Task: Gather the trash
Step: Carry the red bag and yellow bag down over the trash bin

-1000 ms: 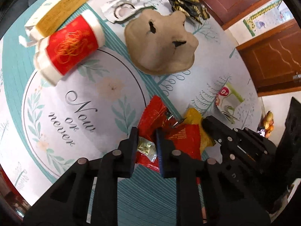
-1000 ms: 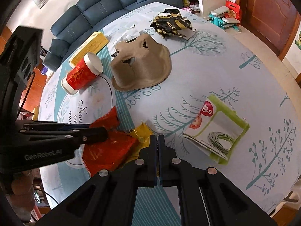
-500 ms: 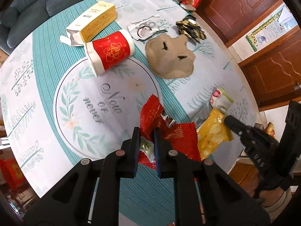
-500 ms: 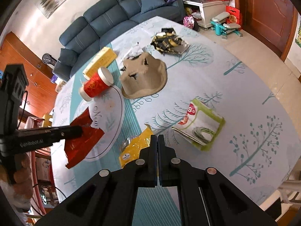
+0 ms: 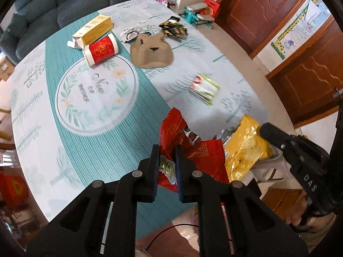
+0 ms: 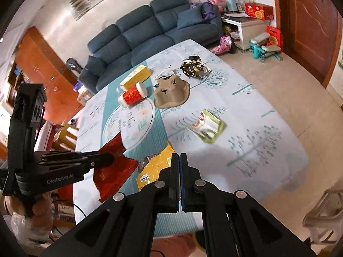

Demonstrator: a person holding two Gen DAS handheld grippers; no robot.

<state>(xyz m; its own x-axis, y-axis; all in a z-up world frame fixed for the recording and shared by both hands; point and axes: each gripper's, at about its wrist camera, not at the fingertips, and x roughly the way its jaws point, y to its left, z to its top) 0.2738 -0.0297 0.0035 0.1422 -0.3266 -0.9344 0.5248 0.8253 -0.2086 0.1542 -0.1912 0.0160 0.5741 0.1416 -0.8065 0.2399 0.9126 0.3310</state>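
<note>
While left gripper (image 5: 166, 152) clamps red wrapper (image 5: 199, 156), right gripper (image 6: 179, 158) pinches yellow wrapper (image 6: 157, 167)

My view: a home living room. Behind the table (image 6: 268, 150) with its printed cloth stands a blue sofa (image 6: 150, 36); right of the sofa, a white cabinet (image 6: 246, 30) and a wooden door (image 6: 310, 27).

Daylit room, bright and even in both my wrist views. Strong fisheye bend: black vignette at the corners, door (image 5: 253, 10) and sofa (image 6: 150, 34) curve near the edges. Motion blur smears the green-and-white packet (image 6: 206, 126) and the tablecloth (image 5: 235, 105) print around it. Soft shadow falls across the cloth near my right gripper (image 6: 178, 156). Foil glints on the yellow wrapper (image 5: 246, 145).
</note>
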